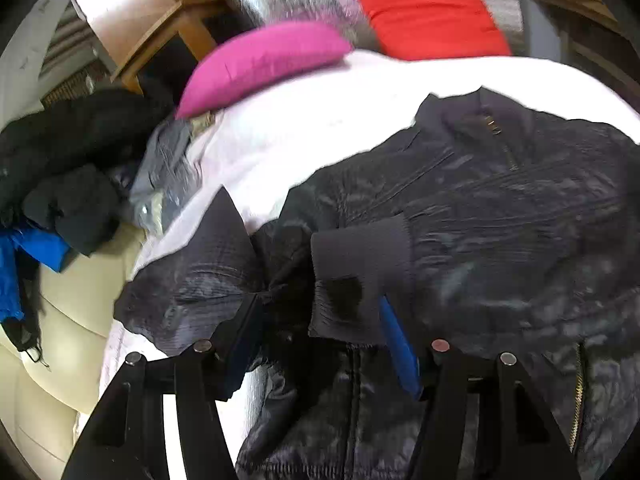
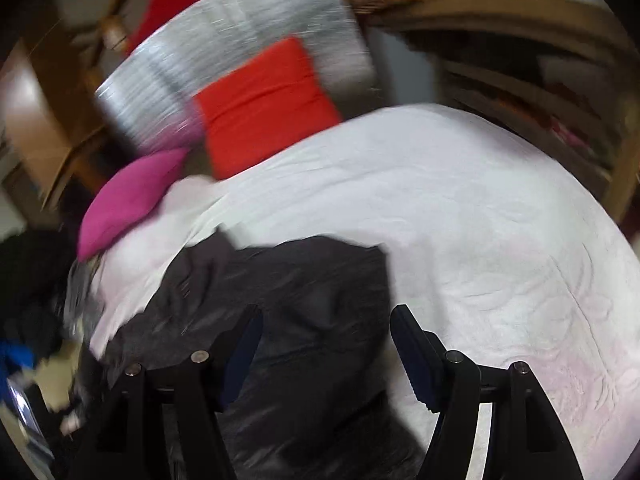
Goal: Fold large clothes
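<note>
Dark jacket (image 1: 480, 208): we log it flat on the white bedspread (image 2: 460, 200), one sleeve cuff (image 1: 360, 264) folded across its front, body folds outstanding; left gripper (image 1: 320, 308) and right gripper (image 2: 326, 316) both spread above it, clamping nothing

Ahead of me a white bedspread (image 2: 460, 208) covers the bed, its surface faintly embossed. At its far edge a pink cushion (image 1: 264, 64) rests on the spread, and just beyond that a red cushion (image 1: 432, 16) leans on a silvery, foil-like panel (image 2: 240, 36). Left of the bedspread stands a cream leather seat (image 1: 72, 320) heaped with dark and blue clothes (image 1: 60, 184). Behind the pink cushion I see a wooden table (image 1: 160, 20) catching pale glare. Right of the bedspread, wooden shelves (image 2: 560, 92) blur past.
</note>
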